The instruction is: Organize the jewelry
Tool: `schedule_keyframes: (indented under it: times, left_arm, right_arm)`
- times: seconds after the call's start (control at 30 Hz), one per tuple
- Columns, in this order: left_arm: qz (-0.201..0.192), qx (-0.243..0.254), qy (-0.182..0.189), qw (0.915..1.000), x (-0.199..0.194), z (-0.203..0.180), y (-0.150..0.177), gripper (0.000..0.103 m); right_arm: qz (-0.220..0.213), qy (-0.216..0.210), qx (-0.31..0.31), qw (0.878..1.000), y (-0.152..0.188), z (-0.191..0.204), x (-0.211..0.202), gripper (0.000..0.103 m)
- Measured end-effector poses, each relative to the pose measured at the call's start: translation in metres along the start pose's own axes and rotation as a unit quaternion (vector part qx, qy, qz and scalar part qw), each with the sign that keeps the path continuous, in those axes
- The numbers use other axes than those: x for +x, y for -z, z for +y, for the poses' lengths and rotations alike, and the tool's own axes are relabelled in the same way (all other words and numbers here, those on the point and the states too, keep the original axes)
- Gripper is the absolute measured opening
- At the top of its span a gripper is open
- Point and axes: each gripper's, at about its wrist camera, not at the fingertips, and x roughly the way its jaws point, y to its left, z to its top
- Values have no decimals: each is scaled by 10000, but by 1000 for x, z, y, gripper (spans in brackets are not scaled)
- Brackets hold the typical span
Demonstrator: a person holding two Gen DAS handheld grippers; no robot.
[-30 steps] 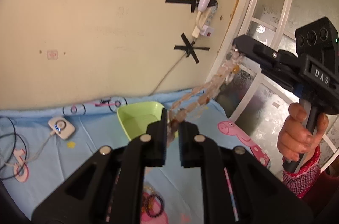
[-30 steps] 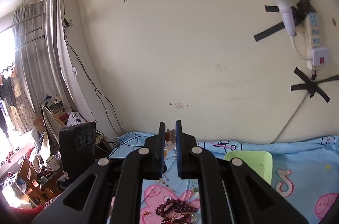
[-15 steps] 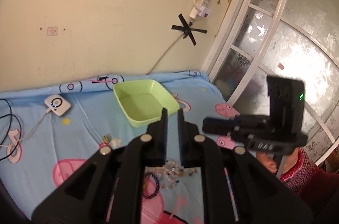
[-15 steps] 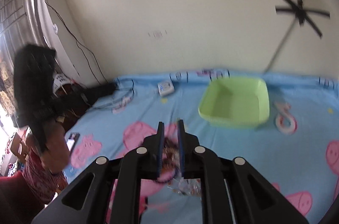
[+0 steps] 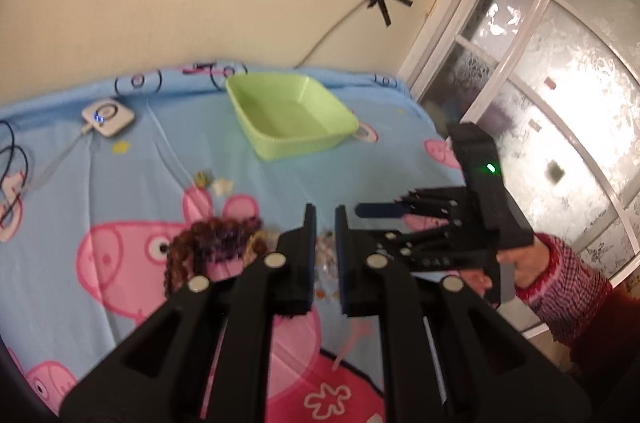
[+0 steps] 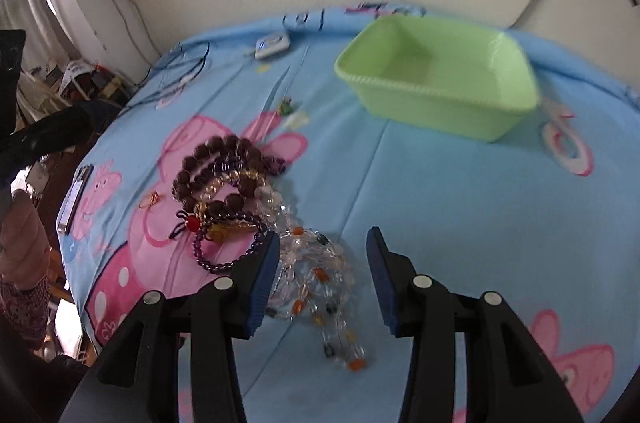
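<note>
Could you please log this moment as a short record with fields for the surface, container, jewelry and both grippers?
surface: blue cartoon-print sheet
container: green plastic tray, nothing seen inside
jewelry: dark beaded bracelets piled on the sheet; clear beaded necklace heaped beside them
right gripper: jaws opening above the necklace, pads not pressing it
left gripper: shut, nothing seen between its fingers

We've got both claws angled downward right now. Our left claw (image 5: 322, 223) has its jaws pretty much closed, just a thin slit between the pads, nothing visibly pinched. Our right claw (image 6: 323, 259) has its jaws opening, blue pads (image 6: 262, 283) well apart. In the left view our right hand (image 5: 520, 263), red-patterned sleeve (image 5: 564, 287) at the wrist, grips its handle.
</note>
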Motion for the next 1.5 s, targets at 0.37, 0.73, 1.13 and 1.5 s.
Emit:
schedule_keyframes:
  times: [0.37, 0.73, 1.13, 1.5]
  left_arm:
    - [209, 214, -92, 9995, 14, -5, 17, 9]
    - [-348, 744, -83, 9966, 3, -49, -8, 58]
    - [-329, 867, -373, 9950, 29, -56, -32, 5]
    - [-1062, 709, -529, 9904, -18, -55, -141, 5]
  right_arm:
    - [-165, -697, 116, 9974, -23, 17, -23, 0]
    - [-1664, -779, -267, 9826, -71, 65, -156, 0]
    - [-2820, -1028, -238, 9536, -116, 82, -247, 0]
    - [-3285, -843, 60, 9407, -147, 45, -267, 0]
